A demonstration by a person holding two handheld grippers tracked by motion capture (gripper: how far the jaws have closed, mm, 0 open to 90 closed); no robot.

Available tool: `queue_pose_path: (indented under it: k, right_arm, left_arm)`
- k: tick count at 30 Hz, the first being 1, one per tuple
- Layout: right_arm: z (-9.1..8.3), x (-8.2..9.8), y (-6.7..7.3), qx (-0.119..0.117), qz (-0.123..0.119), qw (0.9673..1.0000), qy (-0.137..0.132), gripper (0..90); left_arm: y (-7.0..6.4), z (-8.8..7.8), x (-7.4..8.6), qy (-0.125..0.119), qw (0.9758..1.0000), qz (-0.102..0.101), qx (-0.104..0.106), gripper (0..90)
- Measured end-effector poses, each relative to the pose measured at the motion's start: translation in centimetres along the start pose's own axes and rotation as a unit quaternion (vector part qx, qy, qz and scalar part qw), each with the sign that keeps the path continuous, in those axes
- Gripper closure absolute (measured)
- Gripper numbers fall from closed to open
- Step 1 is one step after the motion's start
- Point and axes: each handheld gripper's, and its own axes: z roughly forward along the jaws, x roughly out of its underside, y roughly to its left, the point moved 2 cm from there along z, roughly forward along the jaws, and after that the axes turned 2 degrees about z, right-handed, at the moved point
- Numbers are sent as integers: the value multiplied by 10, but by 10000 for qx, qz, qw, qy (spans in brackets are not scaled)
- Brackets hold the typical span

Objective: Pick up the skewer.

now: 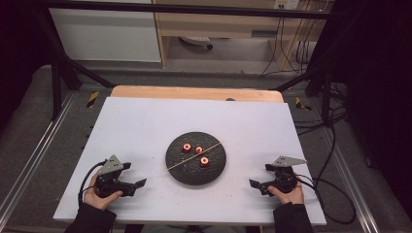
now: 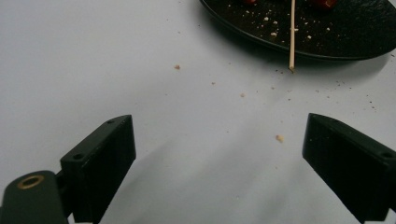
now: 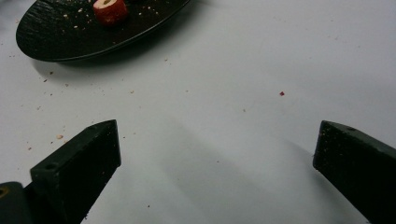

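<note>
Nearest the person, at the bench's point(image 1: 145, 116) front edge, the left hand-held gripper point(image 1: 138, 175) rests low on the white surface with its jaws spread wide and nothing between them. On the opposite side, the right hand-held gripper point(image 1: 260, 177) sits the same way, jaws apart and empty. Between them and a little farther out lies a round black plate point(image 1: 179, 170), well apart from both. On it sit three red ring-shaped pieces point(image 1: 204, 161), and a thin wooden skewer point(image 1: 180, 162) lies diagonally across the plate, its near end poking past the rim. Crumbs point(image 2: 279, 138) dot the bench around the plate.
</note>
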Motion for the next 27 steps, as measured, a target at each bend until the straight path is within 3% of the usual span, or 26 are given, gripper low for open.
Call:
queue_pose_path:
  k: [27]
  right_arm:
    - [-1,0,0,-19,-12,10000,20,7]
  left_arm:
    - [-11,3,-11,98,9997,143,147,89]
